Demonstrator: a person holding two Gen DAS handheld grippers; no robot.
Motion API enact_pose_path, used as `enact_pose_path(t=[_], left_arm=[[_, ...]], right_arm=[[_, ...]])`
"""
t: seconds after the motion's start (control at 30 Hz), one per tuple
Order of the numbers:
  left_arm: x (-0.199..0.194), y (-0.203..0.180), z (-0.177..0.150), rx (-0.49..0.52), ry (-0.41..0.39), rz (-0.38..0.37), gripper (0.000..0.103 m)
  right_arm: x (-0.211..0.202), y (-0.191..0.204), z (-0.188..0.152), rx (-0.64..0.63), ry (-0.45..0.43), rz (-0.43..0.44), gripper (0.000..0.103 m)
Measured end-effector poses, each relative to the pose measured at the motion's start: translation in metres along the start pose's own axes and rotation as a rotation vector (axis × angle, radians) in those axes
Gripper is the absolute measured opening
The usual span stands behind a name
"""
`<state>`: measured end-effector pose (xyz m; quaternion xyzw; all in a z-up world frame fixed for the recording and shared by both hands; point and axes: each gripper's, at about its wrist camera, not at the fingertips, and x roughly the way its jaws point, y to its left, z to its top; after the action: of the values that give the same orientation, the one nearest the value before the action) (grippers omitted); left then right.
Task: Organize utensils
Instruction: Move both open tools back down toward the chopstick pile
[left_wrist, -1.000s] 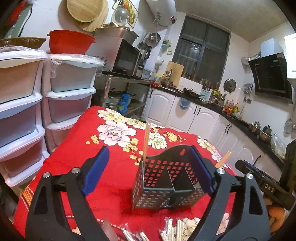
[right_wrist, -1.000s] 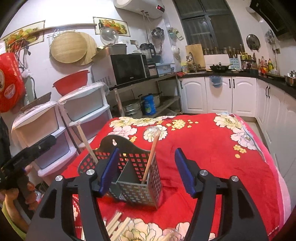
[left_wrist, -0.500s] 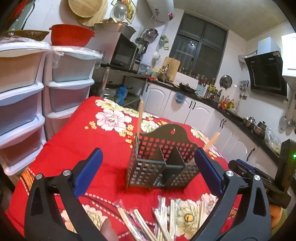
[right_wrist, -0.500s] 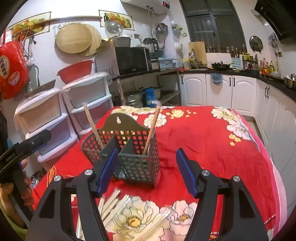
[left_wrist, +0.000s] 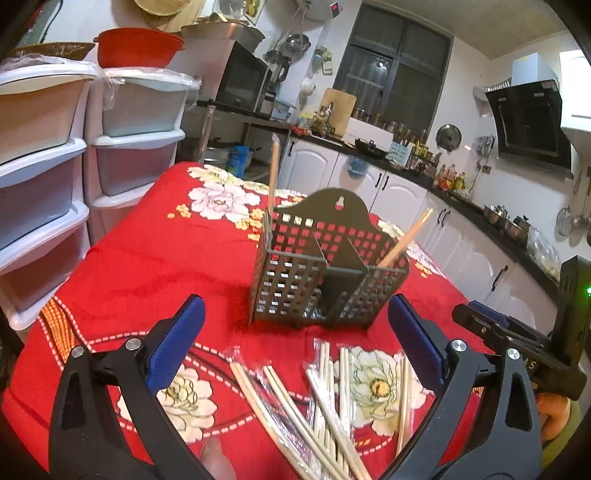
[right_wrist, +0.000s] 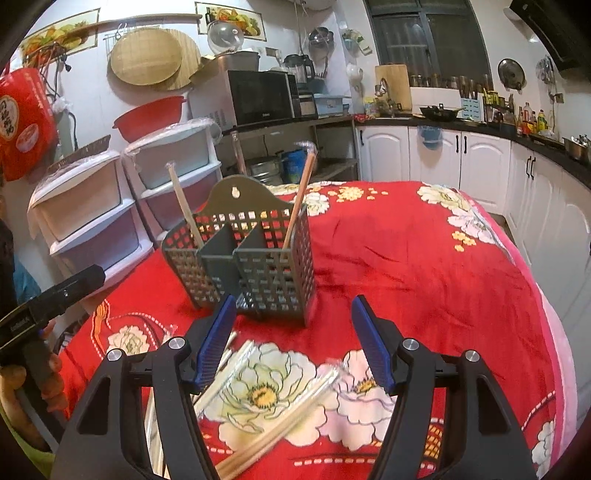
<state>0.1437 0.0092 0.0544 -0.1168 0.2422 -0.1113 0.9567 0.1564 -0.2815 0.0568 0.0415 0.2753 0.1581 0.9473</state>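
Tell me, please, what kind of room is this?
Most likely a home kitchen. A microwave stands on a shelf, white cabinets run under a dark counter, and a range hood hangs on the wall. The table with the red flowered cloth holds a utensil basket.

A red cloth (right_wrist: 424, 280) printed with white and yellow flowers covers the worktop. Beside it stand two stacks of white plastic drawers (left_wrist: 136, 147), one with a red bowl (left_wrist: 138, 46) on top. A microwave (right_wrist: 258, 96) sits on a metal shelf behind them, and round woven trays (right_wrist: 147, 57) hang on the wall above. White cabinets (right_wrist: 436, 158) with dark handles run under a dark counter crowded with bottles and pots. A dark window (left_wrist: 395, 79) and a black range hood (left_wrist: 528, 122) fill the far wall.
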Motion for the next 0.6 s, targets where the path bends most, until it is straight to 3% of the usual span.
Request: enact_pose_path(t=[0.6], left_arm=[[0.010, -0.015, -0.029, 0.036, 0.065, 0.003, 0.091]], right_arm=[[-0.003, -0.005, -0.027, -0.005, 0.049, -0.006, 0.063]])
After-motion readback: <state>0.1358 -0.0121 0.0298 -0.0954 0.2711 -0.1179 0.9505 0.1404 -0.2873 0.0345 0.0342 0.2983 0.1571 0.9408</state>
